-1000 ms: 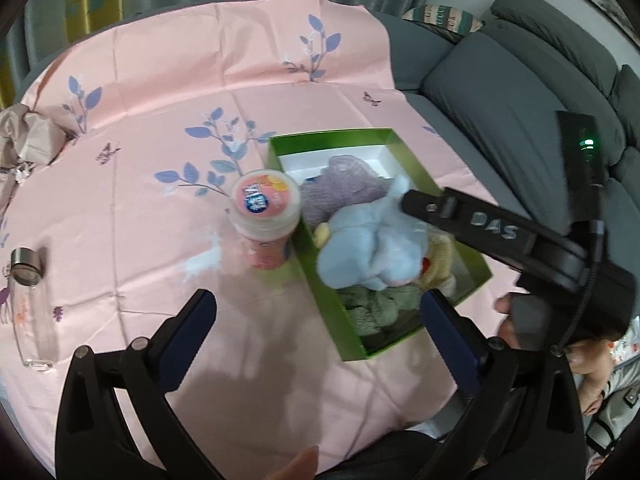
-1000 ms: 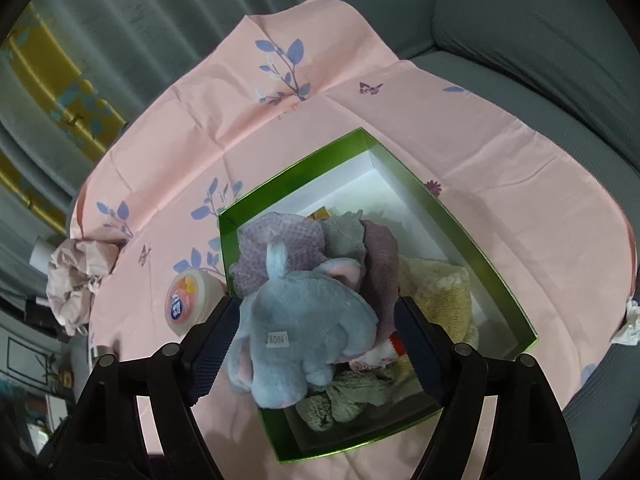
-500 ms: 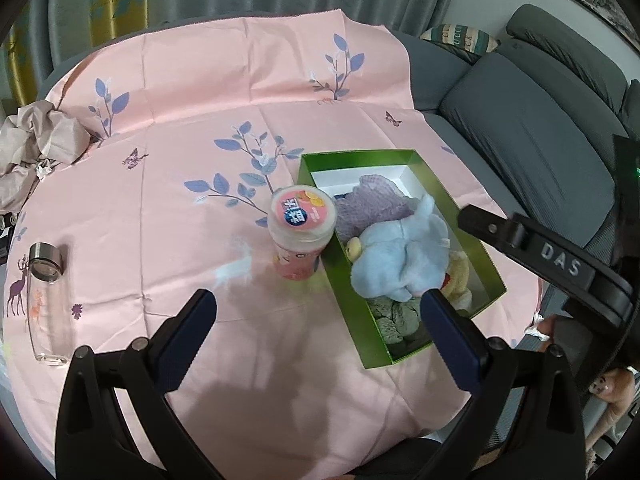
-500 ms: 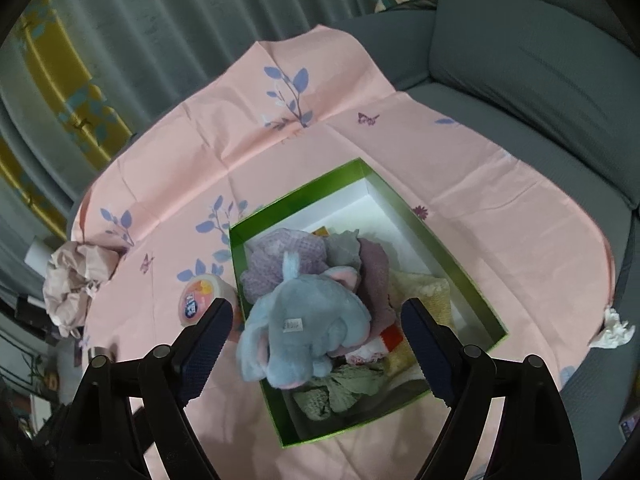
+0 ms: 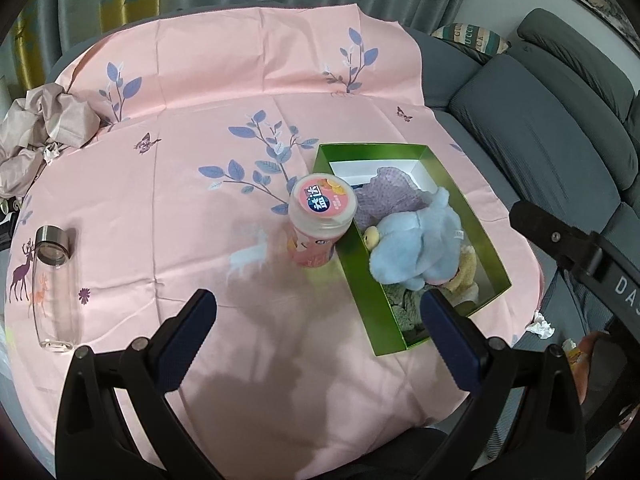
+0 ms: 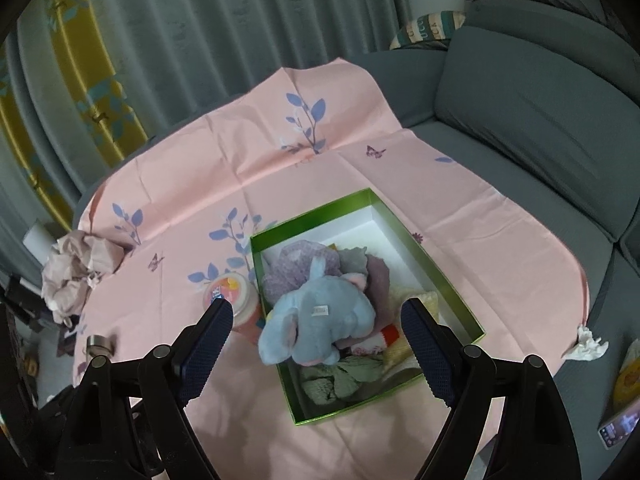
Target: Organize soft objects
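A green box sits on the pink cloth, filled with soft things. A light blue plush toy lies on top, over a purple cloth, a green cloth and a yellow one. My left gripper is open and empty, above the cloth near the box's near left corner. My right gripper is open and empty, held above the box. Part of its body shows in the left wrist view.
A pink snack tub stands against the box's left wall. A glass bottle lies at the far left. Crumpled beige cloth lies at the back left. A grey sofa is on the right, a tissue at the cloth's edge.
Both grippers have pulled up and back from the box; the scene looks smaller. The blue plush toy stays in the box.
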A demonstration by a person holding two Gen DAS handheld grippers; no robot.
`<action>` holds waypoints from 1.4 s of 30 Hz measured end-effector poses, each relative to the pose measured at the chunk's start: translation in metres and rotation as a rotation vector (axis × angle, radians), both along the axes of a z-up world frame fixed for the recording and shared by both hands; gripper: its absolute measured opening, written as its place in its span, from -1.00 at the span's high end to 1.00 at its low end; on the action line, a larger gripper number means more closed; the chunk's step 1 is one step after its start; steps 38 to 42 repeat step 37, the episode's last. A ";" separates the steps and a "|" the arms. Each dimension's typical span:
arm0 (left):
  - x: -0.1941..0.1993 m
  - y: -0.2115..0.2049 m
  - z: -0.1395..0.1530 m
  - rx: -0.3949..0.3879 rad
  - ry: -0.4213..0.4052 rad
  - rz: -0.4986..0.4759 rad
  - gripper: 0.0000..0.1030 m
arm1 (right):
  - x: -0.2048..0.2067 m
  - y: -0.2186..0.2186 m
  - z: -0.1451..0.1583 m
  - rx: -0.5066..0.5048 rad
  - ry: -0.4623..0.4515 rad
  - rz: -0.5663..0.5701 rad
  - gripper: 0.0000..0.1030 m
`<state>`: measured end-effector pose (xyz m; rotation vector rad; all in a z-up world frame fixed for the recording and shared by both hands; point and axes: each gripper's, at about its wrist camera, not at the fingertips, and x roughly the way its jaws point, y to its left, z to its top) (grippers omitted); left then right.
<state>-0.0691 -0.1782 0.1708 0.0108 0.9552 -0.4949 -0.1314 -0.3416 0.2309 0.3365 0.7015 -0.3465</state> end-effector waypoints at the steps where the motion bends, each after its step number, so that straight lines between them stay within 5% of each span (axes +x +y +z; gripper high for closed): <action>1: 0.000 0.000 0.000 -0.001 0.000 -0.001 -0.98 | 0.000 0.000 0.000 -0.003 0.001 -0.004 -0.68; 42: -0.012 0.008 0.009 -0.026 0.003 -0.036 -0.98 | -0.007 -0.004 0.000 -0.010 0.012 -0.053 -0.68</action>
